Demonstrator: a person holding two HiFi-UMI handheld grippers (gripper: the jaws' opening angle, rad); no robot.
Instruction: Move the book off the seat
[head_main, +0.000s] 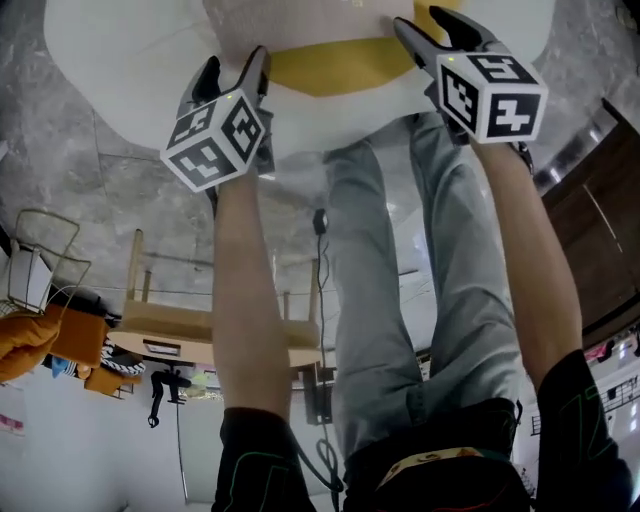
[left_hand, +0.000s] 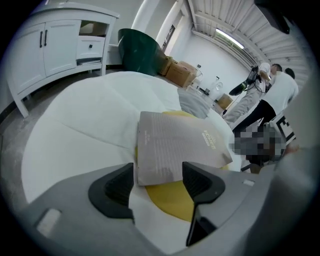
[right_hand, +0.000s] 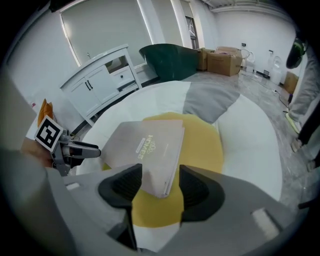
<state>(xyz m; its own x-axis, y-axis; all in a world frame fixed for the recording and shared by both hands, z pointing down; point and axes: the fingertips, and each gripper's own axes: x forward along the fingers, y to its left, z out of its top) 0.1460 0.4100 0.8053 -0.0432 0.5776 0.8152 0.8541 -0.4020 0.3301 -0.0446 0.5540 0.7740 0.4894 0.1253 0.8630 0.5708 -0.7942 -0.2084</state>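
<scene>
Furniture showroom or storage hall; white sideboard (left_hand: 55, 45); green armchair (left_hand: 141, 52); cardboard boxes (right_hand: 222, 61); strip-lit ribbed ceiling (left_hand: 240, 30)

Black sleeves (head_main: 255, 460) with green seams, pale blue jeans (head_main: 440, 300) — grey left gripper (head_main: 237, 62) and right gripper (head_main: 420, 18) carry black-and-white marker cubes (head_main: 215, 138).

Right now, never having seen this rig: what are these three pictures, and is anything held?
A person holds a two-jaw gripper in each hand. The head view looks down on the left gripper and right gripper. The other two views look along each gripper's own jaws. A white seat carries a yellow cushion, with a grey book on it. Both grippers' jaws stand open, part of the book between them; nothing is gripped yet.
</scene>
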